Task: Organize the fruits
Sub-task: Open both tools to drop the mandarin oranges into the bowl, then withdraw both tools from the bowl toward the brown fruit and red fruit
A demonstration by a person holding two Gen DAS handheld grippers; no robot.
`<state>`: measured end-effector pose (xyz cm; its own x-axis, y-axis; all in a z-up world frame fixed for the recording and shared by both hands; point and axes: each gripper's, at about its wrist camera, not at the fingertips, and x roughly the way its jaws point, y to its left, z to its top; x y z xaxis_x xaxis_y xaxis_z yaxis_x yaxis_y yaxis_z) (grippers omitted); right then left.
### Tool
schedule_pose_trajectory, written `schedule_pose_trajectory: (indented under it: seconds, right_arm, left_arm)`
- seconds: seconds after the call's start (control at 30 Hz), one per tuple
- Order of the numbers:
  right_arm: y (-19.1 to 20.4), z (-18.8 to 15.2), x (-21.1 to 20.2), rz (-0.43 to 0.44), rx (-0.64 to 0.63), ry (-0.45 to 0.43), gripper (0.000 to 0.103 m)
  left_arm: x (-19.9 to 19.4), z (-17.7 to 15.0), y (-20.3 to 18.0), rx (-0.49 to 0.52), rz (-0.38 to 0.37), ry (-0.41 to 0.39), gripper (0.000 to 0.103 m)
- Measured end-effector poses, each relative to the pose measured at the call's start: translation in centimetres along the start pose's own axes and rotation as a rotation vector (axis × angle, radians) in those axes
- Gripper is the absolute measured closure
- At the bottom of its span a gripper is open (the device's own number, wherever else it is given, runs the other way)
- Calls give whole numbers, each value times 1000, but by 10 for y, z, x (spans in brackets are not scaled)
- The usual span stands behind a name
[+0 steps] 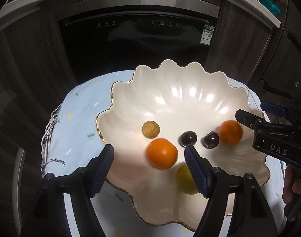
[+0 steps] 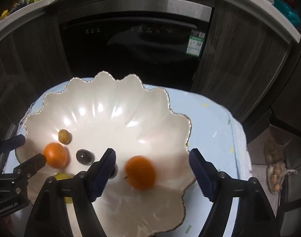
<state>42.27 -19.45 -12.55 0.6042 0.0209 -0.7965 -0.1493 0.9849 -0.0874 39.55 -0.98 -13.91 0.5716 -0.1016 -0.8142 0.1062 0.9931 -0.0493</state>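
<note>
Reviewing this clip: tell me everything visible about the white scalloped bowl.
The bowl is large, shallow and shell-like, glossy white like glazed ceramic, with fluted walls and a wavy, thinly gilded rim. It sits upright on a pale blue patterned cloth. Inside lie two oranges, two dark cherries, a small tan round fruit and a yellow-green fruit. Both open grippers hover above it; neither visibly touches it.

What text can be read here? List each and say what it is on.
"DAS" – on the right gripper body, cut off at the frame edge.
"GenRobot.AI" – on the left gripper body.
Green sticker on the black appliance: too small to read.
Appliance panel icons and shelf packages: too small or blurred.
</note>
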Motion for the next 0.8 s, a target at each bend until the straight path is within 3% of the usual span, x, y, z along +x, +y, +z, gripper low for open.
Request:
schedule_pose_trajectory:
  seconds: [0.13,0.8]
  right_arm:
    - [2,-1,-8,-5,0,-11,25]
    - [-3,-16,-76,-30,18,-90,25]
  left_arm:
    - [-9,0,0,-10,8,-15,19]
    - [-75,-6,-16,20,14,-104,18]
